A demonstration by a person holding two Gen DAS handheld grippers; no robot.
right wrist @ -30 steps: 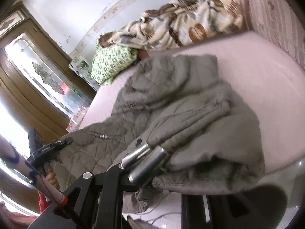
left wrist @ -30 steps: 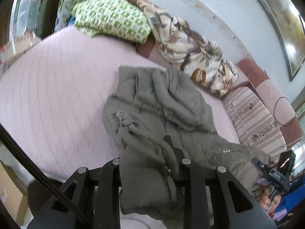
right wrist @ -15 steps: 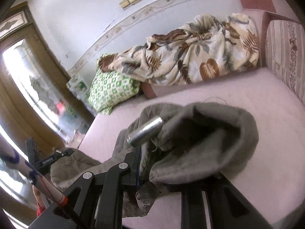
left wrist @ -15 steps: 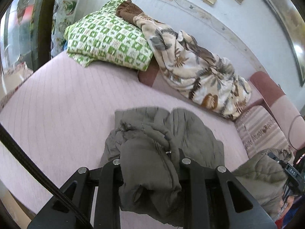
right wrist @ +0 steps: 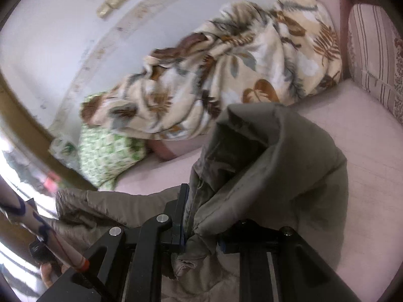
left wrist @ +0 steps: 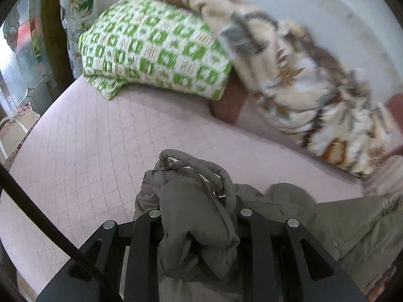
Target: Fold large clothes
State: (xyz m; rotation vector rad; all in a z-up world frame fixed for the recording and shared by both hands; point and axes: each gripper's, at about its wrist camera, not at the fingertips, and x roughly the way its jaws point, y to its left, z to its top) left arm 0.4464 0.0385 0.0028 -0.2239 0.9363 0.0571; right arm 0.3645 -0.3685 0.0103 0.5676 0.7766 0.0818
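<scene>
Both grippers clamped on the same grey-brown padded jacket (left wrist: 196,226), lifted off the pink quilted mattress (left wrist: 88,151).

Left gripper (left wrist: 197,216): jaws closed around a bunched wad of jacket with rolled trim and a small metal ring on top. Fabric fills the gap between the fingers and spills toward the camera. Gripper is pitched forward over the mattress, aimed at the green-and-white checked pillow (left wrist: 151,50) at the mattress's far edge. Rest of the jacket trails off to the right, along the mattress's near side.

Right gripper (right wrist: 201,229): jaws pinching a folded jacket edge; a large hood-like fold stands up above the fingers and blocks much of the view. Tilted up, pointing at the leaf-print blanket (right wrist: 239,70) heaped against the wall at the back of the mattress. Striped cushion (right wrist: 372,58) at the mattress's right end.

Jacket spans between the two grippers, hanging over the mattress's near edge. Whether any of it touches the mattress: can't tell.
</scene>
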